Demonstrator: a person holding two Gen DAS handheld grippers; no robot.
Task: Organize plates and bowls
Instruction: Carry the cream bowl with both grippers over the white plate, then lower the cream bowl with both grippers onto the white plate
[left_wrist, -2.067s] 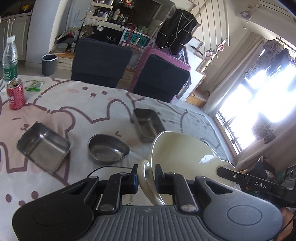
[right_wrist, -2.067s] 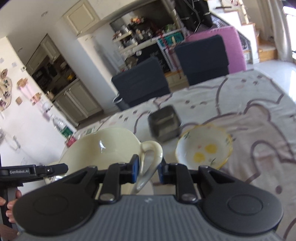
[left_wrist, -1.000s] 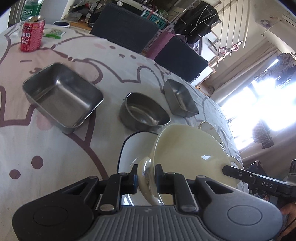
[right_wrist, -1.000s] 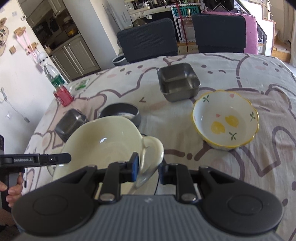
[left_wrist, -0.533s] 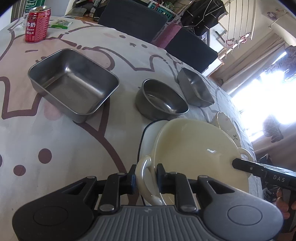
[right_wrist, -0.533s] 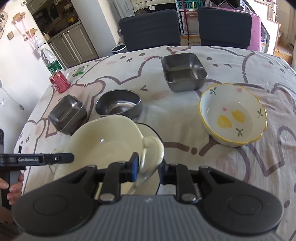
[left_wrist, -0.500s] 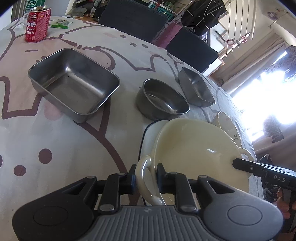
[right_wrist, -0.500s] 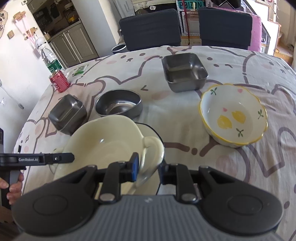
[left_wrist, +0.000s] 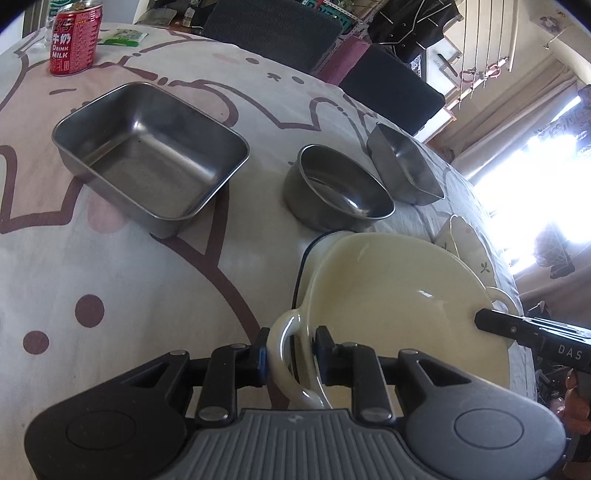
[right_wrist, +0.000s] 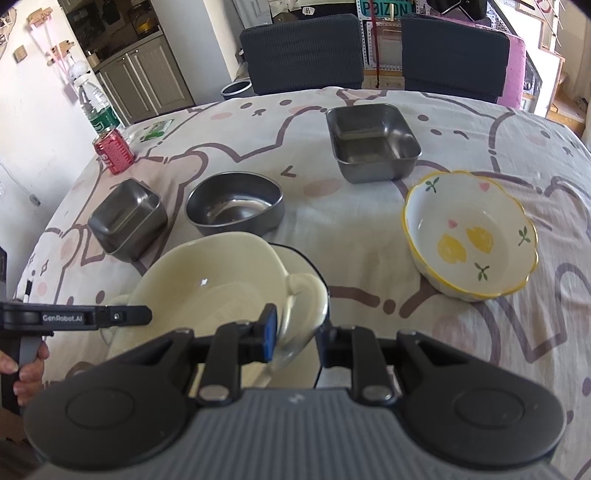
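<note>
Down toward the tablecloth (left_wrist: 110, 258) the whole load had sunk since the earlier frames: the cream bowl (left_wrist: 388, 314), which had hung clear above the table, was now low over the white plate (left_wrist: 314, 243), with the round steel bowl (left_wrist: 332, 184) just beyond it. The bowl covered most of the plate; only the plate's dark-rimmed far edge showed past it. I could not tell whether the bowl's base had seated yet.

To finish the placing well, I judged that I should keep both handles level, let the bowl settle centred inside the plate's rim, and only then release both sides together, backing each gripper straight out so neither pad caught a handle loop and dragged the stack.

The bowl lay directly ahead of the left gripper (left_wrist: 291, 354), its near handle standing between the jaws. Those jaws had just been easing open, still narrow, and the pads still looked to touch the handle. The right gripper (right_wrist: 295, 332) was narrow and clamped on the opposite handle, the bowl spreading away to its front and left.
</note>
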